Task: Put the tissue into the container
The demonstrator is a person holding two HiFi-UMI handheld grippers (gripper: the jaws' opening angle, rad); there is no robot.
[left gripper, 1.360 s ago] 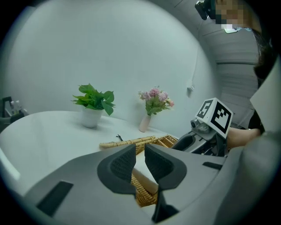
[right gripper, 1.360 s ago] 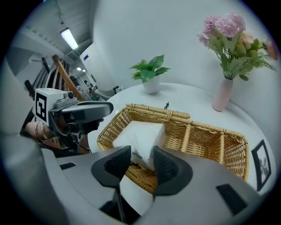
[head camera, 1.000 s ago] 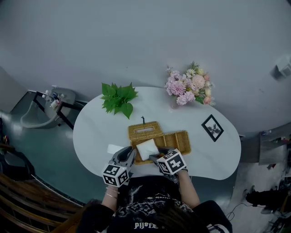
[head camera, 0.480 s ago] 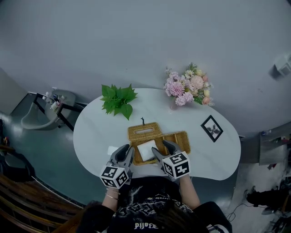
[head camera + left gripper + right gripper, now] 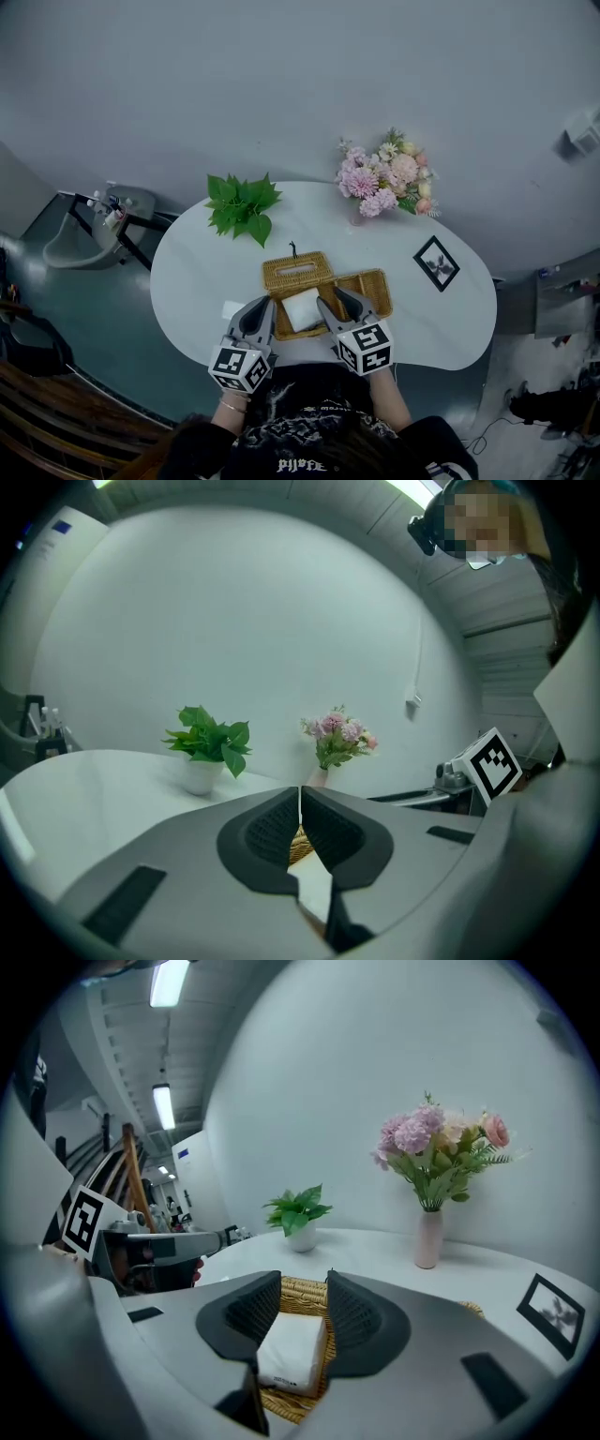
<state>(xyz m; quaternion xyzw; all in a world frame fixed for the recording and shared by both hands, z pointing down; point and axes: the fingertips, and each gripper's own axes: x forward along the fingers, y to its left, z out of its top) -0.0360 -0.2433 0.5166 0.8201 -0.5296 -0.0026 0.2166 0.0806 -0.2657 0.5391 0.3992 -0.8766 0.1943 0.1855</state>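
White table (image 5: 197, 267): tissue pack (image 5: 302, 308) lies inside the wicker container (image 5: 371, 289).

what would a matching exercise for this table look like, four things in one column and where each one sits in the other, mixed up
Things:
1. tissue pack
2. green plant
3. pink flowers
4. framed picture

Places:
a. near the right end of the table
b. in the wicker basket
c. at the back left of the table
d. in a vase at the back right of the table

Pairs: 1-b, 2-c, 3-d, 4-a
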